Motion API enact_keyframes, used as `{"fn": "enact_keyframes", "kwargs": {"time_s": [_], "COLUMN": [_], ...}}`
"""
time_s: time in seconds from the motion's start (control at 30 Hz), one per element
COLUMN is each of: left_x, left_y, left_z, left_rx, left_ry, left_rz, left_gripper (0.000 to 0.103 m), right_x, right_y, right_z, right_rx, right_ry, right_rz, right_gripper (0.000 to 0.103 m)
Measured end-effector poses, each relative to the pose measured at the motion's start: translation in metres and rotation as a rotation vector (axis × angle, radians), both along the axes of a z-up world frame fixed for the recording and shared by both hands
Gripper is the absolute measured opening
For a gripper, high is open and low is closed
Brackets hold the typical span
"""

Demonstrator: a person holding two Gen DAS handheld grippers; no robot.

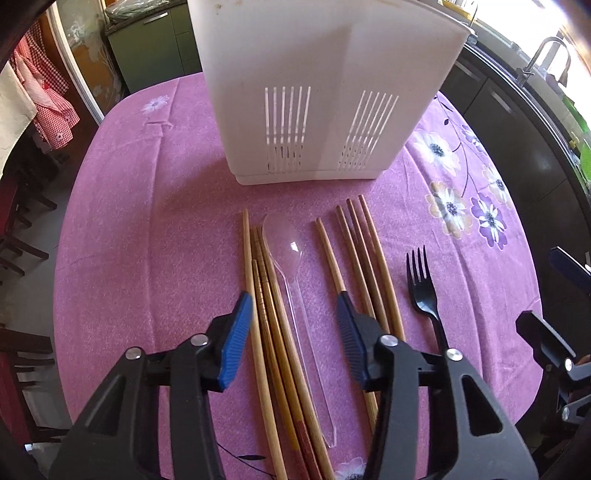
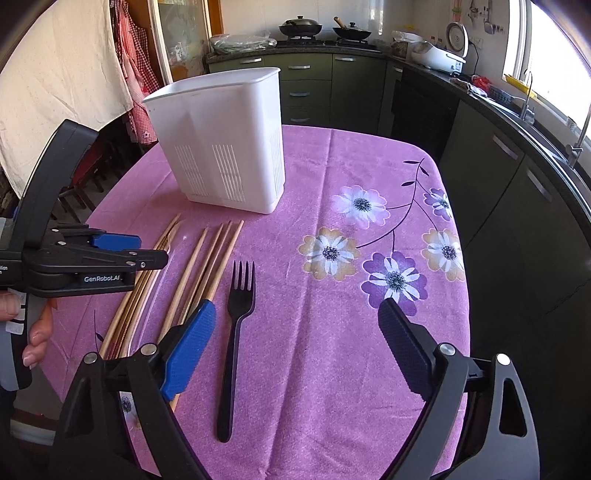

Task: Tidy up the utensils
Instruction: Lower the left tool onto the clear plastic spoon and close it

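A white slotted utensil holder (image 1: 314,92) stands upright at the back of the pink table; it also shows in the right wrist view (image 2: 221,144). In front lie a left bundle of wooden chopsticks (image 1: 264,295), a clear plastic spoon (image 1: 291,266), a right bundle of chopsticks (image 1: 360,254) and a black plastic fork (image 1: 423,288). My left gripper (image 1: 295,308) is open, low over the spoon and the left bundle, holding nothing. My right gripper (image 2: 297,314) is open and empty, just right of the fork (image 2: 238,314). The left gripper (image 2: 122,254) appears from the side over the chopsticks (image 2: 207,266).
The table wears a pink cloth with flowers (image 2: 369,258). Dark kitchen cabinets and a counter with a sink (image 2: 517,147) run along the right. Checked cloths hang at the left (image 1: 44,96). The stove with pans (image 2: 321,29) is at the back.
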State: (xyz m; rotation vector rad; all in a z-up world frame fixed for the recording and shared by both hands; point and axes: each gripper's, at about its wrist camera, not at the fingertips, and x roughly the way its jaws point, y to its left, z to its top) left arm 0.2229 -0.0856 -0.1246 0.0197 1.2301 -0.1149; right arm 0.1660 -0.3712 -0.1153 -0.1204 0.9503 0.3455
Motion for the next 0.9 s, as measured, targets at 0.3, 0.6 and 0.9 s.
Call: {"fn": "enact_keyframes", "kwargs": {"time_s": [0.3,0.6,0.9], "left_x": [0.021,0.036,0.034], "left_y": [-0.008,-0.025,-0.046], "left_z": [-0.011,-0.024,-0.028], "left_rx": [0.001,0.056,0.091], "left_ry": [0.052,0.083,0.070], "left_rz": [0.024,0.022,0.001], "left_gripper": [0.025,0.023,0.009], "right_x": [0.005,0.005,0.006], "right_y": [-0.006,-0.014,-0.011], "right_z": [-0.004,-0.006,-0.011], "right_rx": [0.020,0.037,0.015], "right_ry": [0.011,0.009,0.015], "right_rz": [0.001,-0.004,0.006], "right_gripper": [0.085,0.085,0.085]}}
